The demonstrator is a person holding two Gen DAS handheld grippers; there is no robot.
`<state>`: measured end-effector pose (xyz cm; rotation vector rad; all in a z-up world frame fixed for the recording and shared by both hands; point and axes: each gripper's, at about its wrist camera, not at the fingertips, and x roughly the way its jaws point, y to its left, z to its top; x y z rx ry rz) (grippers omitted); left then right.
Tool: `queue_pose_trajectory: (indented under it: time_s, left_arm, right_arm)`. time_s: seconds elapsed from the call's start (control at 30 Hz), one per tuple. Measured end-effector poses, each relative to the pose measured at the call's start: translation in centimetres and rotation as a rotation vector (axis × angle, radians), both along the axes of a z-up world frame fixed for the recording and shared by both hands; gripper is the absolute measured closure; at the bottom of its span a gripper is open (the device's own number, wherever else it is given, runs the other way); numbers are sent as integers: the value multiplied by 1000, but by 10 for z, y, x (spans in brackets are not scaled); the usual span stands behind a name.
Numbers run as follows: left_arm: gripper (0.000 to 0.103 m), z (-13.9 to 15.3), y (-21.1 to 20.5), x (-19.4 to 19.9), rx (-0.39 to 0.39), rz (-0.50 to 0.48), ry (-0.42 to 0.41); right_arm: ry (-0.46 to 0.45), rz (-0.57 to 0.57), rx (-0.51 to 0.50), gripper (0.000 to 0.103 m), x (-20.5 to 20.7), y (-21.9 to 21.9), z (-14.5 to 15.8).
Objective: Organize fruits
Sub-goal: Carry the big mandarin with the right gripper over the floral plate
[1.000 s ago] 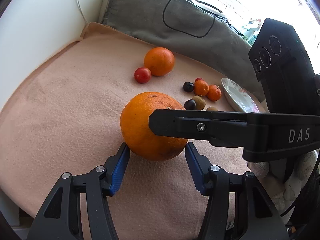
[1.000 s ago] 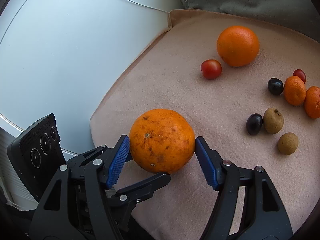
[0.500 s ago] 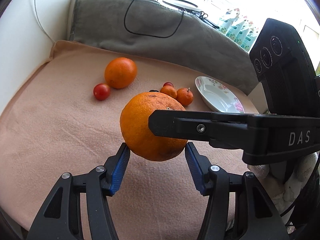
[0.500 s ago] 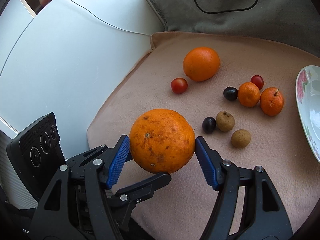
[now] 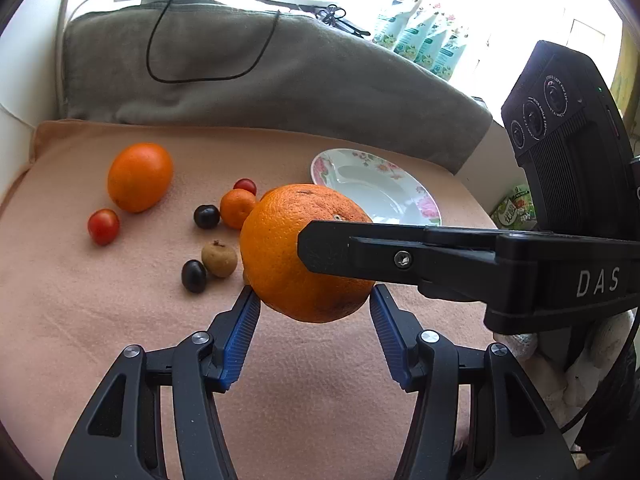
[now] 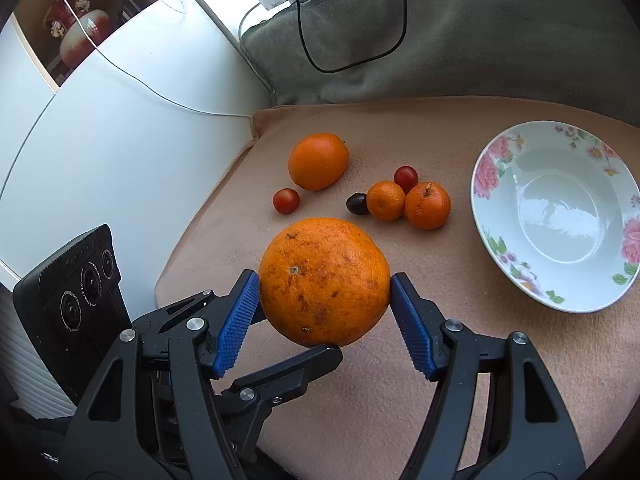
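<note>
Nearest: big orange (image 6: 324,282), w/ rough dimpled peel, brown scuffs, a small stem scar facing the right cam. It's off the cloth, pinched betw both claws. Right gripper (image 6: 325,312) is clamped on its sides, blue pads touching peel. Left gripper (image 5: 315,328) sits under it, pads against the lower flanks, one right-gripper finger crossing in front.

Everything else vs the big orange, on the peach blanket (image 6: 400,420): just behind it, two dark plums and a brown longan (image 5: 219,259). Further back, two mandarins (image 6: 427,205) touching each other, a cherry tomato behind them. Back-left, a smooth second orange (image 6: 319,161), w/ another tomato beside. Right, well apart: floral bowl (image 6: 486,184). Farthest: grey cushion (image 6: 480,40) w/ black cable.
</note>
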<state>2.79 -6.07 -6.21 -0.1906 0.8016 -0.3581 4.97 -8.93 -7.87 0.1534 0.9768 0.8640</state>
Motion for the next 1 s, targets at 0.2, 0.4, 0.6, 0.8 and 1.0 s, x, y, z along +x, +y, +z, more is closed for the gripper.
queue_pose_trajectory:
  time_s: [0.2,0.4,0.6,0.8,1.0]
  left_arm:
    - [47,1,-20,15,9,-50,0]
    - [47,1,-37,26,17,-91,2]
    - [47,3,-53,38,26,-121,3]
    - [47,0,-60,44,31,-141,11]
    - [46,-3,-67,50,30,-150,23]
  right_arm:
    - [-3,-51,9,33,7,-20,0]
    - [1,-99,19,33,17,-43,-2]
    - [10,-140,35,33,25,-63,-3]
    - [30,-169,44,33,34,-78,-8]
    - [51,-189,49,33,42,-87,-13]
